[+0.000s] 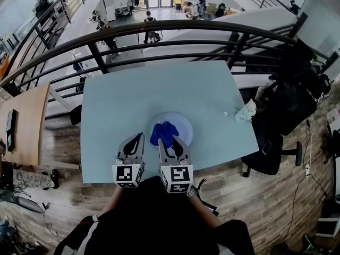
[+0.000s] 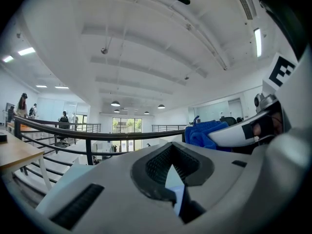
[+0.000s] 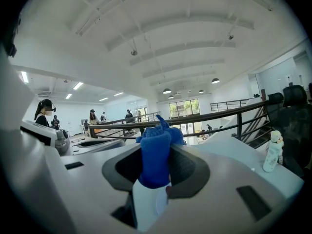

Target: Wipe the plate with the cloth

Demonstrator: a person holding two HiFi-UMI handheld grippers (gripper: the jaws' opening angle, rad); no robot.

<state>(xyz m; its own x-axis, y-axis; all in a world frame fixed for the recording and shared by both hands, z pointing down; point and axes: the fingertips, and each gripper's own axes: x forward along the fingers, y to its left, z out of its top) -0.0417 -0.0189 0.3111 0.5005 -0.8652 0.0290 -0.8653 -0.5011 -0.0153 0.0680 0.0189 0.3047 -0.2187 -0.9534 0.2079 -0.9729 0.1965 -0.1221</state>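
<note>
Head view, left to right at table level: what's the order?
light wooden side desk → left gripper → blue cloth on the pale round plate → small white object → black office chair

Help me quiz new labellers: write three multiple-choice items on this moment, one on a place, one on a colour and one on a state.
1. Where on the table is the plate?
A. At the far edge. B. In the right-hand corner. C. On the near side, about the middle.

2. What colour is the cloth?
A. Blue. B. Red. C. White.

3. What state is the right hand-held gripper in?
A. Open and empty. B. Shut on the cloth. C. Shut on the plate's rim.

Answers:
1 C, as the head view shows the plate close to the near edge.
2 A, as the head view and the right gripper view both show it blue.
3 B, as the right gripper view shows the cloth pinched between the jaws.
</note>
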